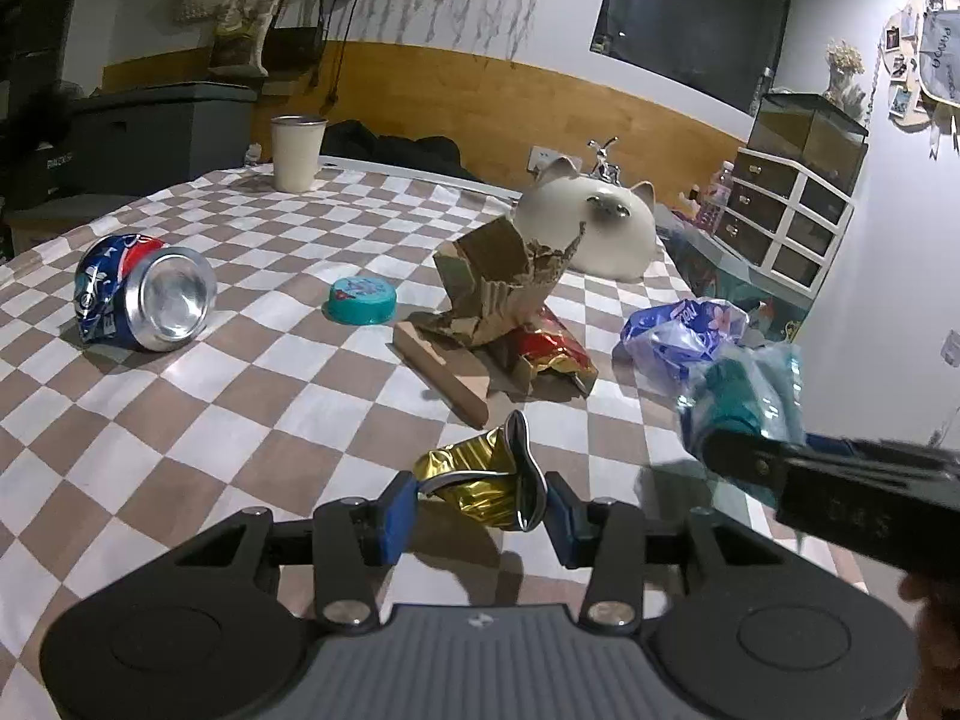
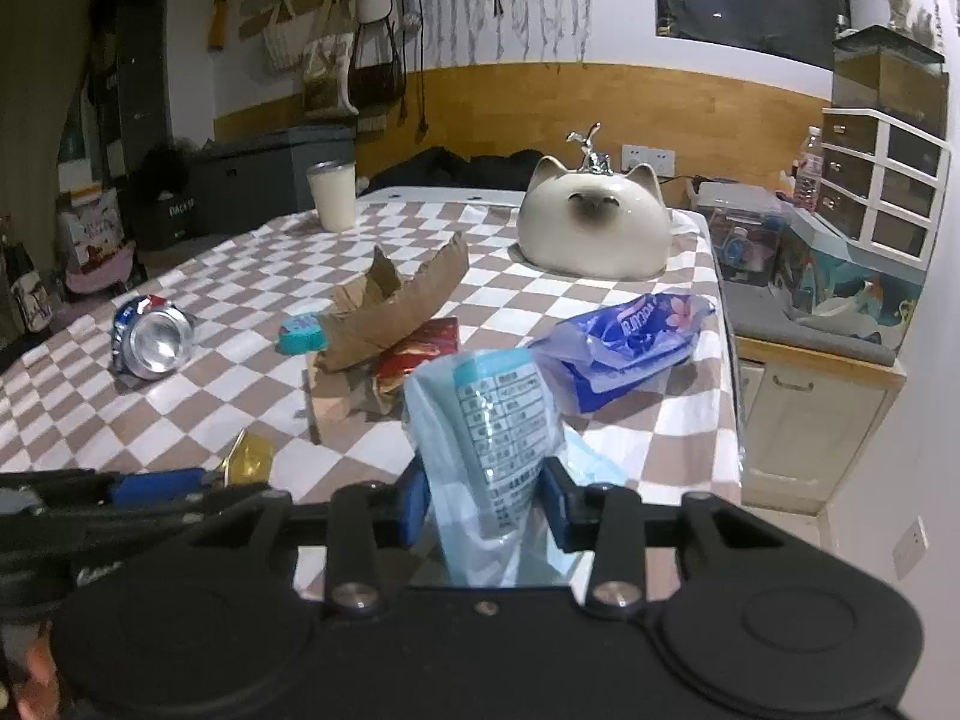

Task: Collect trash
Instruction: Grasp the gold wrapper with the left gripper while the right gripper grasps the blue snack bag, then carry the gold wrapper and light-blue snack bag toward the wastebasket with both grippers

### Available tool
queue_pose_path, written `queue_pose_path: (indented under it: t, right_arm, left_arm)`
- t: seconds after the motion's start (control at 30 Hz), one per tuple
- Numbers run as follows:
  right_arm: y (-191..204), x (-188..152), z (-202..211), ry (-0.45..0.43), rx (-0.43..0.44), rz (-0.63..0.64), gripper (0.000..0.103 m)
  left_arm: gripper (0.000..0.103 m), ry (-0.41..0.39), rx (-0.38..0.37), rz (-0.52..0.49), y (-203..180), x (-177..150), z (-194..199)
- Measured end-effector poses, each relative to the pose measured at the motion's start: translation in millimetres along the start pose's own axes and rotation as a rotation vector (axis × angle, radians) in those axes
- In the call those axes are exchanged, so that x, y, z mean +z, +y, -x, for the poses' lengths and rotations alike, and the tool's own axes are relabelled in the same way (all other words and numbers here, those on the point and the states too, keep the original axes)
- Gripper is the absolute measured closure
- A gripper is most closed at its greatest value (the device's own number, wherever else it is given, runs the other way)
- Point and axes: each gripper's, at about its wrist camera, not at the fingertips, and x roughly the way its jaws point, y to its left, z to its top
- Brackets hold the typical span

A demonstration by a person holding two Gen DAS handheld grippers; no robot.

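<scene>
My left gripper [image 1: 480, 510] is shut on a crushed gold can [image 1: 480, 474], held just above the checkered tablecloth [image 1: 240, 420]. My right gripper [image 2: 485, 507] is shut on a pale blue plastic wrapper [image 2: 492, 420]; it shows at the right of the left wrist view [image 1: 744, 396]. On the table lie a crushed blue cola can [image 1: 138, 294], a teal lid [image 1: 360, 300], torn brown cardboard [image 1: 504, 282] over a red snack wrapper [image 1: 552, 348], and a blue-white plastic bag [image 1: 678, 330]. The gold can's edge shows in the right wrist view [image 2: 249, 456].
A white cat-shaped ceramic container [image 2: 594, 228] stands at the far right of the table. A cream cup [image 2: 332, 195] stands at the far edge. The table's right edge [image 2: 729, 390] drops beside a low cabinet [image 2: 810, 408]; a drawer unit [image 2: 882, 186] stands behind.
</scene>
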Motion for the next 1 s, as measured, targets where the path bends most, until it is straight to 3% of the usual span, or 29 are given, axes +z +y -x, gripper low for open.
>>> queue_pose_path:
  t: [0.27,0.57,1.0]
  right_arm:
    - [-5.0,-16.5,30.4,-0.028,0.002,-0.045,0.066]
    - [-13.2,-30.4,62.3,-0.044,0.015,-0.101,0.067]
    - [-15.0,-48.6,101.7,-0.06,0.041,-0.129,0.068]
  left_arm:
    - [0.057,-0.004,0.016,-0.009,-7.6,-2.9,11.2]
    - [0.057,-0.075,-0.001,-0.026,-19.4,-8.5,45.5]
    - [0.057,-0.032,0.033,-0.013,-24.3,-40.7,80.1]
